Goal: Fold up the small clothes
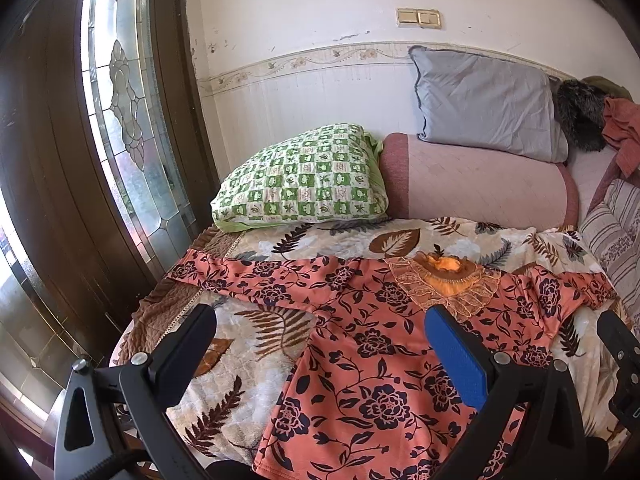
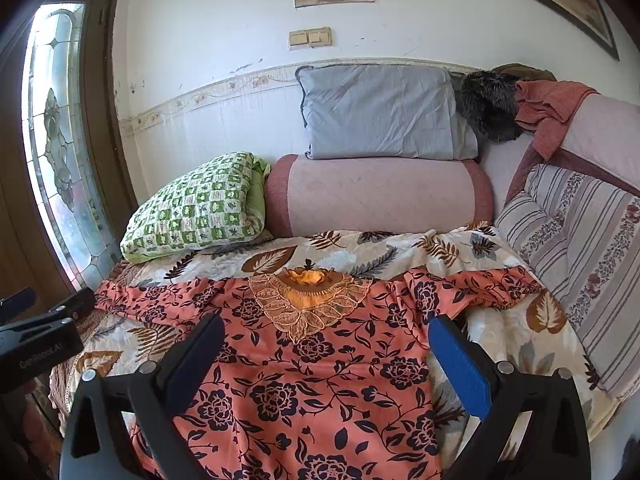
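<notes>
Both wrist views look down, close, sharing the floral blouse [image 1: 372, 360].

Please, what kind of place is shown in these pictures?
Probably a room in a home, with a sofa or daybed. A leaf-print blanket covers the seat, a grey pillow leans against the wall, and a wooden door with leaded glass stands beside it.

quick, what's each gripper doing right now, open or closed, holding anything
Left gripper: open wide, holding nothing, above the floral top.
Right gripper: open wide, holding nothing, above the same top.
</notes>
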